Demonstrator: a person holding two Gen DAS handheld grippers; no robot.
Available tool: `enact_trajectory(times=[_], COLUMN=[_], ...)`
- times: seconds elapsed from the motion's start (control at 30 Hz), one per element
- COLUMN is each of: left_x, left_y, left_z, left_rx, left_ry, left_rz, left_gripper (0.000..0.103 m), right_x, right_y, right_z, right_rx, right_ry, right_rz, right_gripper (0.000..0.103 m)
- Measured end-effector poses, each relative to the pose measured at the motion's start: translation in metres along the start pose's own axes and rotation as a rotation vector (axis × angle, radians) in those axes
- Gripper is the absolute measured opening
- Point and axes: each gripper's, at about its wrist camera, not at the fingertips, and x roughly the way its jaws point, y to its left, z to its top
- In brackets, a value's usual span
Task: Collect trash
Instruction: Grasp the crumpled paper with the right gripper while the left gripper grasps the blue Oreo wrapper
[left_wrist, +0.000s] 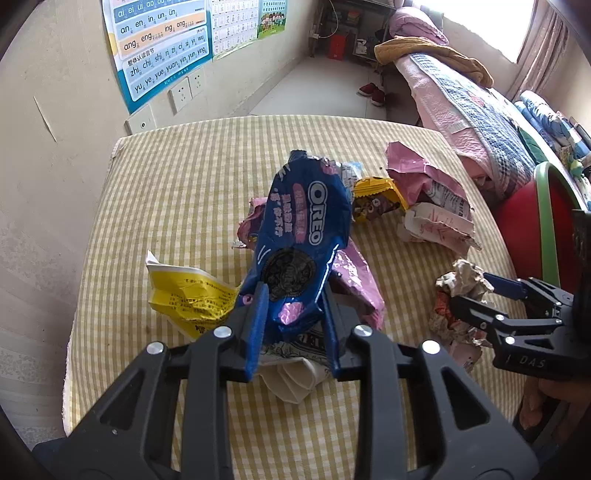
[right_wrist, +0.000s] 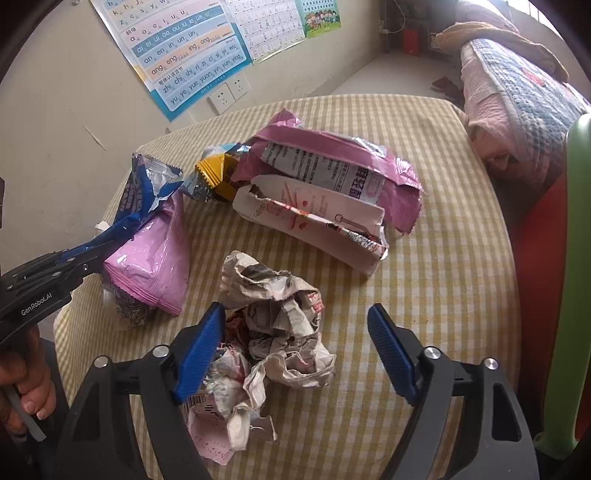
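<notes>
the left gripper (left_wrist: 293, 295) is clamped on the lower end of a blue oreo wrapper (left_wrist: 303, 229), its blue pads pressing both sides, the wrapper standing up off the checked tablecloth (left_wrist: 177, 177). under it lie a white folded paper (left_wrist: 291, 380) and a pink packet (left_wrist: 354, 280); a yellow leaflet (left_wrist: 184, 295) sits just left.

the right gripper (right_wrist: 295, 321) stands apart over a crumpled paper wad (right_wrist: 273, 332): the left pad touches the wad, the right pad is clear of it with bare cloth between.

further on, a torn white carton (right_wrist: 314, 221) leans on a large pink bag (right_wrist: 332, 162), with a gold wrapper (right_wrist: 214, 173) beside it.

open cloth runs along the far edge and the right edge, where a red and green chair (right_wrist: 576, 221) stands close. the left edge lies near the wall (left_wrist: 55, 147).
</notes>
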Motion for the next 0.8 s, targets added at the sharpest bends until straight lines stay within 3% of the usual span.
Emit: enact_trajectory(times=[0.07,0.13,0.2,0.23,0.43,0.8], left_x=[-0.001,-0.003,-0.006,-0.007,-0.019,-0.054], left_y=[0.0,0.001,0.001,0.002,0.007,0.014], left_z=[0.0,-0.001,-0.001,-0.002,-0.005,-0.007], left_rx=[0.0,-0.002,-0.005,-0.01,-0.038,-0.1], left_ry=[-0.002,-0.005,-0.011,-0.014,-0.036,-0.111], left_rz=[-0.002,-0.001,0.003,0.002,0.007,-0.056], left_gripper=[0.022,0.019,0.016,0.014,0.007,0.006], right_x=[0.001,-0.002,-0.007,-0.008,-0.016,-0.056], right_y=[0.001,0.007,0.011,0.012,0.008,0.022], right_z=[-0.002,-0.002,-0.001,-0.001,-0.004,0.002], right_rx=[0.002,-0.026,-0.045,-0.051,-0.038,-0.061], right_ry=[0.007,-0.004,-0.017,-0.021,-0.036,-0.143], right_rz=[0.041,0.038,0.022,0.018,0.027,0.021], right_gripper=[0.052,0.04,0.037,0.028,0.027,0.026])
